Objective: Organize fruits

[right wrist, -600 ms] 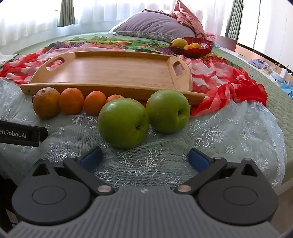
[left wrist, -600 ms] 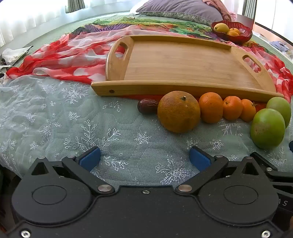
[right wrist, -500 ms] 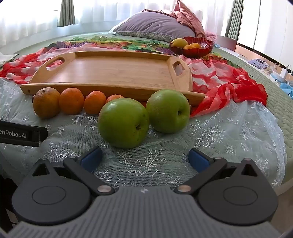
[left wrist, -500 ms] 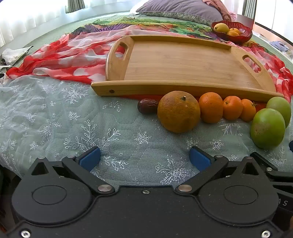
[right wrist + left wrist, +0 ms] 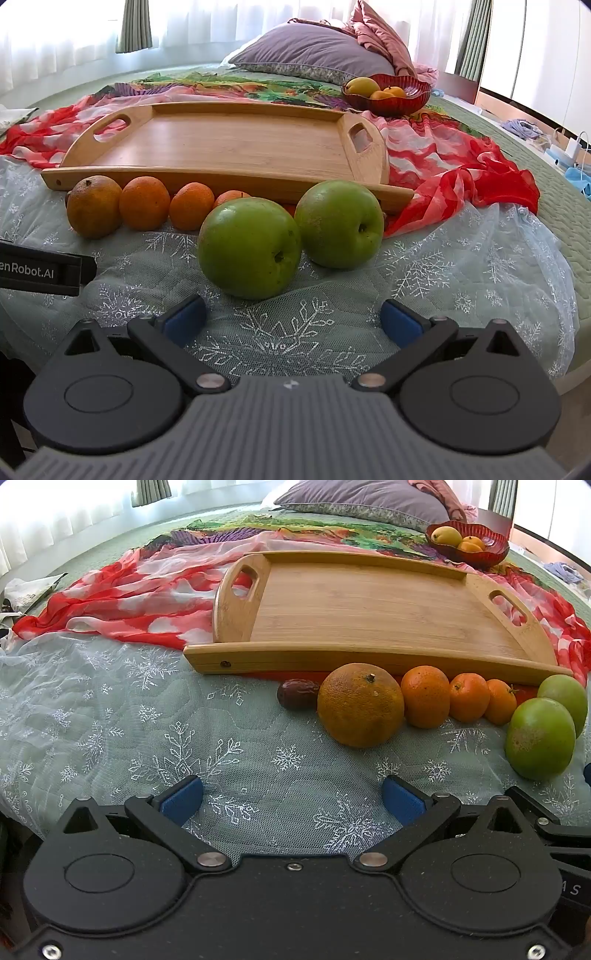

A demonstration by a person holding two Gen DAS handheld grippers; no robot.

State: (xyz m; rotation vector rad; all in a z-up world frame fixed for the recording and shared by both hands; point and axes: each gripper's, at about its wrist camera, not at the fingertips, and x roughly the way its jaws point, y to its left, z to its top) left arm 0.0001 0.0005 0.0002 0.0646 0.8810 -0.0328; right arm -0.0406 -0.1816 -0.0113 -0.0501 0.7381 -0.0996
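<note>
An empty wooden tray [image 5: 369, 605] [image 5: 229, 147] lies on the bed. Along its near rim sit a dark date [image 5: 297, 698], a large dull orange [image 5: 360, 705] [image 5: 93, 210], three smaller oranges [image 5: 424, 696] [image 5: 144, 206] and two green apples [image 5: 539, 738] [image 5: 249, 247] [image 5: 339, 223]. My left gripper [image 5: 291, 799] is open and empty, short of the large orange. My right gripper [image 5: 291, 321] is open and empty, just in front of the nearer apple.
A red bowl [image 5: 491, 552] [image 5: 417, 94] holding a yellow fruit and small oranges stands behind the tray. A red-and-white scarf [image 5: 140, 602] and a pillow [image 5: 314, 55] lie around it. The left gripper's body [image 5: 37, 271] shows at the right wrist view's left edge.
</note>
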